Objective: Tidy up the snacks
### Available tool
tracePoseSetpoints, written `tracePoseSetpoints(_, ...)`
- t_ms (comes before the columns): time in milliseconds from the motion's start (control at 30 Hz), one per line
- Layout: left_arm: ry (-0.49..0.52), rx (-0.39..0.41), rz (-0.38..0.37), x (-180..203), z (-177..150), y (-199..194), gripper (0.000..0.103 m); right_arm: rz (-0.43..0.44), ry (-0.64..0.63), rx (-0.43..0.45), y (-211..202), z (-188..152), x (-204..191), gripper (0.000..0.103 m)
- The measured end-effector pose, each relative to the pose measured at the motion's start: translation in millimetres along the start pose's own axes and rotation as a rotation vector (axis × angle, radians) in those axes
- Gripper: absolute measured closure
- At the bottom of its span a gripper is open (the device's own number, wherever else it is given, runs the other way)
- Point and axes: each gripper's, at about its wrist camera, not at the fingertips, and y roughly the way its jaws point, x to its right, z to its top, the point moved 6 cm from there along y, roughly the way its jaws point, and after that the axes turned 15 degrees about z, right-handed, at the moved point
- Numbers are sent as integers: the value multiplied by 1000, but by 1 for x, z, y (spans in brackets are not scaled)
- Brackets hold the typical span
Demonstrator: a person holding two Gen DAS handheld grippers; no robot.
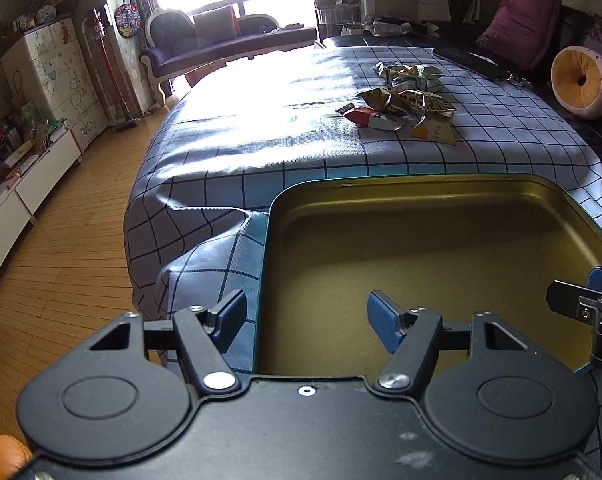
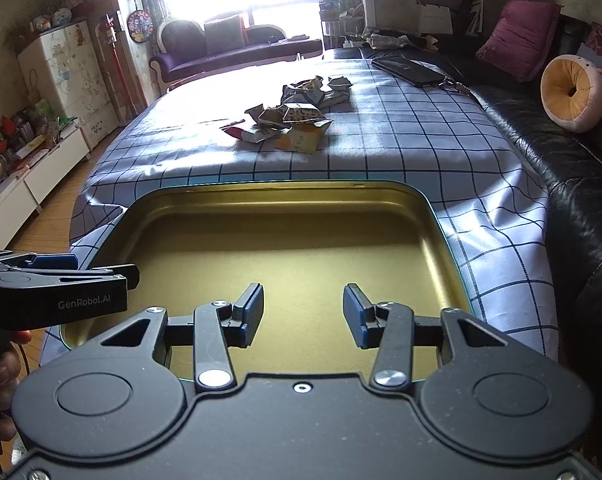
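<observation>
A gold-lined open tin (image 1: 501, 192) (image 2: 285, 194) lies empty at the near end of the checked tablecloth. A pile of snack packets (image 1: 405, 106) (image 2: 291, 120) lies further back on the cloth. My left gripper (image 1: 305, 320) is open and empty, straddling the tin's left wall. My right gripper (image 2: 303, 314) is open and empty above the tin's near part. The right gripper also shows at the right edge of the left wrist view (image 1: 589, 300). The left gripper shows at the left of the right wrist view (image 2: 61, 280).
The checked cloth (image 1: 261, 140) (image 2: 401, 148) covers the table. A black sofa (image 2: 581, 184) runs along the right with a round cushion (image 2: 573, 92) and a pink pillow (image 2: 517, 38). A dark flat object (image 2: 409, 66) lies at the far right of the cloth. Wooden floor (image 1: 61, 264) and cabinets are on the left.
</observation>
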Motion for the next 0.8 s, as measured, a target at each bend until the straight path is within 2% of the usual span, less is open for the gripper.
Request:
tracePoseSetpoints(233, -3, -37, -16, 0, -2, 4, 33, -4, -7, 6, -1, 2, 0, 50)
tracePoseSetpoints(367, -13, -45, -22, 0, 0, 6, 33, -29, -37, 57, -8, 7, 0, 50)
tracePoseSetpoints(500, -1, -9, -10, 1, 6, 6, 33, -82, -69, 120, -12, 13, 4, 50)
tracePoseSetpoints(667, 30, 32, -1, 2, 12, 3, 33, -120, -63, 124, -10, 18, 13, 50)
tracePoseSetpoints(733, 12, 28, -9, 1, 14, 5, 35, -108, -38, 112, -8, 19, 18, 50)
tracePoseSetpoints(800, 3, 24, -30, 0, 16, 6, 42, -81, -4, 87, -6, 19, 22, 50)
